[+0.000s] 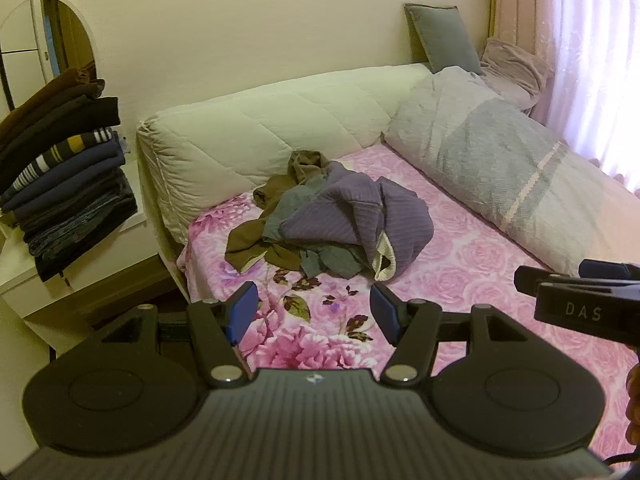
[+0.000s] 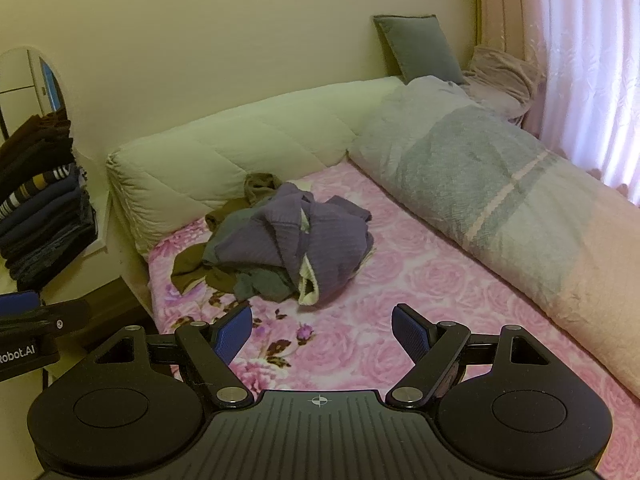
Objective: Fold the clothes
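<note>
- Ahead of both grippers, at about twelve o'clock, the heap of clothes (image 1: 328, 216) lies crumpled on the floral bedspread (image 1: 460, 280), apart from either.
- Left gripper (image 1: 314, 310): jaws spread, empty, tilted down at the heap.
- Right gripper (image 2: 322, 330): likewise spread and empty; neither looks clearly nearer.
- Heap's long axis runs nine to three.

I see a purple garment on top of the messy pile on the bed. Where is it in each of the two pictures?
Left wrist view: the purple garment lies just right of centre, beyond the open left hand-held gripper.
Right wrist view: it lies left of centre, above the open right hand-held gripper.
Shared landmark: the grey cushion leaning on the wall.
</note>
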Tool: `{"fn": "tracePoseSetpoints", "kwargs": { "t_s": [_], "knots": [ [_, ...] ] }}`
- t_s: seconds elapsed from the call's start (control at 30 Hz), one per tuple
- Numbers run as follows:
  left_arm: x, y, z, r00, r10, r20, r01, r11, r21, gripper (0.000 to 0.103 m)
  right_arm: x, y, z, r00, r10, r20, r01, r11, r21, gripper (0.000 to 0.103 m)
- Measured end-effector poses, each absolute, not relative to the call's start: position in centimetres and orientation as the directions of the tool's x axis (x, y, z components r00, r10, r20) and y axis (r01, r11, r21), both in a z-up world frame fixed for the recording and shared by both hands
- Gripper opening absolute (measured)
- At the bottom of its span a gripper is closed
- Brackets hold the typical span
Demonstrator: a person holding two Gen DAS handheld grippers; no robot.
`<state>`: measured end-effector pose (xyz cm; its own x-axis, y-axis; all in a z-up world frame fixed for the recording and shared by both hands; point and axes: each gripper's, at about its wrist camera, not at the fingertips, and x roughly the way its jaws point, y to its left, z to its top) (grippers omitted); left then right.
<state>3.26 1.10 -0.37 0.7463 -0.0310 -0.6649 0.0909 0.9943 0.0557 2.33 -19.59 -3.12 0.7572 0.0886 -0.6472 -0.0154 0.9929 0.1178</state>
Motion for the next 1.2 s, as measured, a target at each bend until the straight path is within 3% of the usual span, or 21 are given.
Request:
{"fn": "tracePoseSetpoints", "kwargs": {
  "t_s": [0.6, 1.2],
  "knots": [
    [10.6, 1.6, -2.1, 0.704, -0.118, -0.7, 0.164, 0.986, -0.001, 0.058, 7.5, -20.1, -3.7, 0.743, 0.054, -0.668, 0.065, 0.986, 0.152, 0.08],
    [23.6, 1.8, -5.6, 0.617, -0.158, -0.771, 0.252, 0.968, 0.003, 0.058, 19.2, -20.6, -6.4, 0.676, -0.011, -0.736, 0.194, 0.967, 0.164, 0.08]
  ]
}}
